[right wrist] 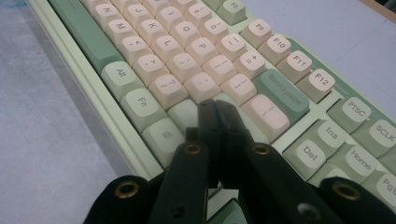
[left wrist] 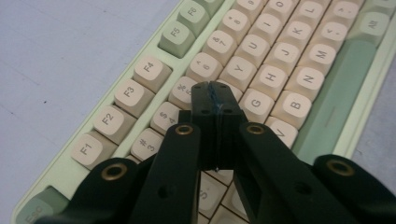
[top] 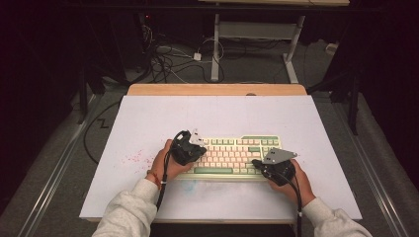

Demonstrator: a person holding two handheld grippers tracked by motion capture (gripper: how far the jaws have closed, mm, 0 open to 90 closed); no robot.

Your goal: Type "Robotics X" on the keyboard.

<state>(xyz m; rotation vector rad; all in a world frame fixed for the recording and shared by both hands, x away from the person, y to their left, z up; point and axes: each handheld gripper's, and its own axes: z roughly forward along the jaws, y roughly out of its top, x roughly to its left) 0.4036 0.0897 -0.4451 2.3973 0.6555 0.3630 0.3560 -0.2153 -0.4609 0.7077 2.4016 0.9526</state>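
Setting: a person sits at a white table with a two-jaw gripper in each hand, both held over a pale green keyboard with cream keys that lies near the table's front edge, a little right of centre.
Step in hand: pressing keys with the closed tips, as far as I can judge; both grippers are poised like typing fingers.
Left gripper: jaws closed together with nothing between them; the tip points at the keys near R and T, just below the 5 key. Whether it touches a key I cannot tell.
Right gripper: jaws closed, empty; the tip sits over the right end of the letter block, near the pale green key beside the Fn key, with Backspace farther off.
Hand pose: the left hand grips its tool over the keyboard's left end, the right hand at the front right corner; both forearms come in from the near side, tools angled forward and down.
Next move: probably a short, straight dip onto a single key, kept centred so the neighbouring key is not caught.
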